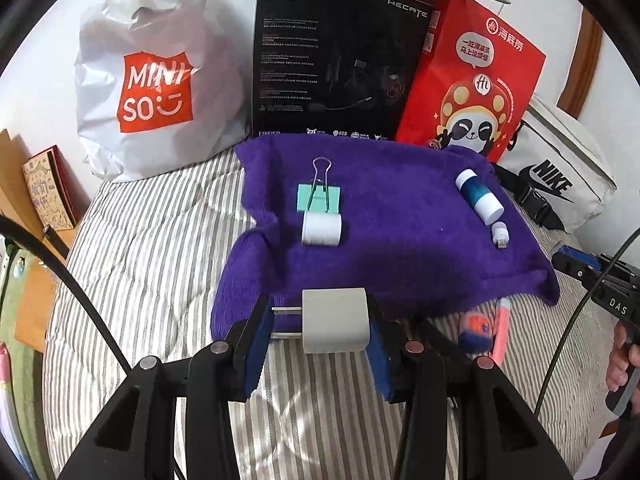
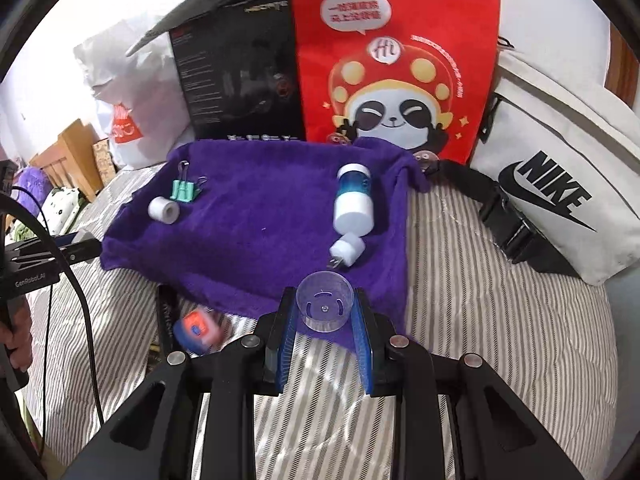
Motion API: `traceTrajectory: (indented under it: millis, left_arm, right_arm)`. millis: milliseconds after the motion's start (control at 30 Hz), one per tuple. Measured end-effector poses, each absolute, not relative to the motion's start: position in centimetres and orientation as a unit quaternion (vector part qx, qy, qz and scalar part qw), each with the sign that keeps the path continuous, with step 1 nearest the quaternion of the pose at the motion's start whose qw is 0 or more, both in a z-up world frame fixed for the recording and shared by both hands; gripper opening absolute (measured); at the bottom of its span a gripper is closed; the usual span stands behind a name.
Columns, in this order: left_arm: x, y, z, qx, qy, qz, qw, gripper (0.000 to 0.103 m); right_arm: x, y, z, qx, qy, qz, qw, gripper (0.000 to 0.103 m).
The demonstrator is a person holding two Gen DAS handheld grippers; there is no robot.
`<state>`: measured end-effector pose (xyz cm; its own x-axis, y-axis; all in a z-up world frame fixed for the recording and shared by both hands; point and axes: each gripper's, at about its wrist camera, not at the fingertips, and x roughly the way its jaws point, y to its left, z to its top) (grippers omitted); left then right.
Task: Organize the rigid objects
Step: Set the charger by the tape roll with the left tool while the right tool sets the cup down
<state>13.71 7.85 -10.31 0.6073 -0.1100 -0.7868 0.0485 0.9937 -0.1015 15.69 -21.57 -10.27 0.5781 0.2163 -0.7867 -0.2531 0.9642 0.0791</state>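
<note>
Wall: plain white, brightly lit behind the bags (image 1: 48,40).
Bed: grey-and-white striped cover (image 1: 152,264), with patches of light on it.
Backdrop: white MINISO bag (image 1: 156,80), black headset box (image 1: 332,64), red panda bag (image 2: 396,60), white NIKE bag (image 2: 560,168).
Left side: wooden furniture (image 2: 76,148).

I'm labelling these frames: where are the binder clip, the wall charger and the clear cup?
binder clip (image 1: 319,198): left wrist view, green body.
wall charger (image 1: 335,321): left wrist view, white face.
clear cup (image 2: 325,305): right wrist view, inside bottom.
</note>
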Motion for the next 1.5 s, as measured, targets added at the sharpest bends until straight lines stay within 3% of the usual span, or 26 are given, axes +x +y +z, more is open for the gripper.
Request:
traceTrajectory:
  millis: [367, 1067, 1267, 1333, 1500]
  left_arm:
    - [16.1, 7.9, -11.3, -0.053, 0.445, -0.059, 0.892, 0.042]
    - [17.5, 8.3, -12.5, -0.061, 0.453, -0.074, 0.886, 0.042]
    - [17.9, 8.3, -12.7, -0.057, 0.461, -0.07, 0.883, 0.042]
    - [17.9, 8.4, -12.7, -0.057, 0.461, -0.07, 0.883, 0.042]
    - [18.1, 8.2, -12.6, -0.052, 0.467, -0.069, 0.88, 0.042]
  right_arm:
    - [19.3, -21.2, -12.0, 0.013, 0.493, 0.143, 0.858, 0.027]
    - [22.6, -18.7, -16.0, -0.037, 0.558, 0.148, 0.816, 0.027]
    - [22.8, -18.8, -15.9, -0.028, 0.562, 0.163, 0.811, 0.038]
    - [22.7, -19.0, -15.7, -0.033, 0.561, 0.155, 0.813, 0.047]
    - [21.8, -19.7, -14.7, -0.042, 0.551, 0.156, 0.818, 0.048]
